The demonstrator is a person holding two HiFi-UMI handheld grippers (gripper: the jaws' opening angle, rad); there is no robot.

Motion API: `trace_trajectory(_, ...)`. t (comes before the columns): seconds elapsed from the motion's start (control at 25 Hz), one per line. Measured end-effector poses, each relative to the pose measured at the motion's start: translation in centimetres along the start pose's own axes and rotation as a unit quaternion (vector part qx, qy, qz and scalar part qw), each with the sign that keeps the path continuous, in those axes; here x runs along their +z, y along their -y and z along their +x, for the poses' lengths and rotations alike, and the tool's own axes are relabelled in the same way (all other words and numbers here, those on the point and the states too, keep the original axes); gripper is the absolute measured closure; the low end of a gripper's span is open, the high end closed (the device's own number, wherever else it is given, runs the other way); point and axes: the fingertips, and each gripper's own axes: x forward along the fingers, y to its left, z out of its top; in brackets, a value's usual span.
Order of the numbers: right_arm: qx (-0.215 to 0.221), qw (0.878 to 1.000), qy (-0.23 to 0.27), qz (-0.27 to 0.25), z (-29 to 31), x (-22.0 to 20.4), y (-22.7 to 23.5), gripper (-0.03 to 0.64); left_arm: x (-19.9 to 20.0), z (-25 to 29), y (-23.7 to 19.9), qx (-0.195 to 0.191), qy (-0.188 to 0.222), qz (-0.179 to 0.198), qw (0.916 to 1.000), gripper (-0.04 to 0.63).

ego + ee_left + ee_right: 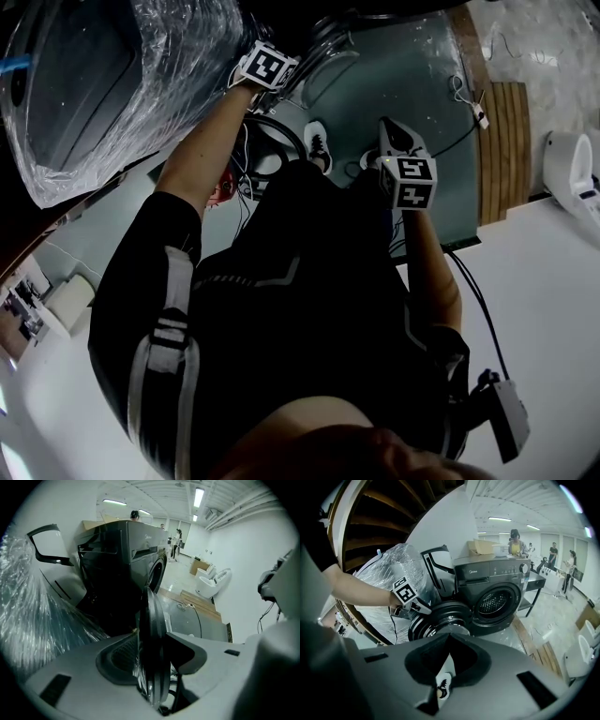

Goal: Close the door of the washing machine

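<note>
A dark front-loading washing machine (497,581) (133,555) stands with its round door (443,616) swung open and the drum opening (499,599) bare. My left gripper (423,607) (286,80) is at the door's upper rim. In the left gripper view the door (152,634) runs edge-on between the parted jaws of the left gripper (153,656), which straddle the rim. My right gripper (449,641) (394,129) hangs lower and nearer to me, over the floor. It is shut, holds nothing and is away from the door.
A plastic-wrapped appliance (112,84) (391,569) stands just left of the machine. A cardboard box (480,548) sits on the machine's top. Wooden boards (502,150) and a cable (473,103) lie on the floor at the right. White toilets (211,581) and people (514,541) are farther off.
</note>
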Motion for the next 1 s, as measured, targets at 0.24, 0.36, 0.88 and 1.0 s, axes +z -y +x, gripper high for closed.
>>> trace_trajectory(0.24, -0.004, 1.000, -0.004, 0.009, 0.1, -0.4, 0.3, 0.612, 0.0, 0.3, 0.5, -0.036, -0.001, -0.011, 0.9993, 0.425)
trace_trajectory(0.36, -0.004, 1.000, -0.006, 0.007, 0.3, -0.5, 0.3, 0.612, 0.0, 0.4, 0.5, -0.037, -0.001, -0.011, 0.9993, 0.425)
trace_trajectory(0.88, -0.009, 1.000, -0.008, 0.012, -0.3, -1.7, 1.8, 0.612, -0.1, 0.6, 1.8, -0.018, -0.004, -0.022, 0.9996, 0.426)
trace_trajectory(1.0, -0.008, 1.000, -0.009, 0.015, -0.9, -2.1, 2.6, 0.612, 0.1, 0.6, 2.6, -0.012, -0.003, -0.012, 0.9999, 0.426)
